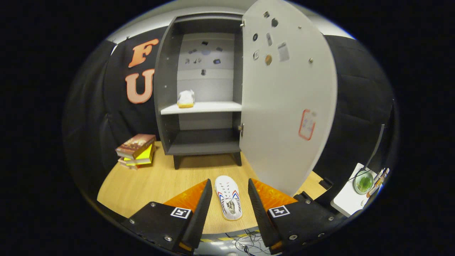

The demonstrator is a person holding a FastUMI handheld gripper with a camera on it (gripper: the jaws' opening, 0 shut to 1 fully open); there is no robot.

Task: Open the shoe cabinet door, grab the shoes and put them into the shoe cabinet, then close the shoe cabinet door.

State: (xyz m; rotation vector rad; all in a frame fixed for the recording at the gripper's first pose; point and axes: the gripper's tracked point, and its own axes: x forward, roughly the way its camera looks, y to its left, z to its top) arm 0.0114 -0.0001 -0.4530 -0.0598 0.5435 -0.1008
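Observation:
A dark grey shoe cabinet stands at the back of the wooden table. Its pale door is swung wide open toward me on the right. One white shoe with a yellow sole sits on the cabinet's white middle shelf, at its left end. A second white shoe with red and blue stripes lies on the table, toe toward the cabinet, between my two fingers. My gripper is open, its black fingers on either side of that shoe without touching it.
A stack of books lies on the table left of the cabinet. Off the table's right edge is a white board holding a round green dish and pens. Cables lie on the floor below the table's front edge.

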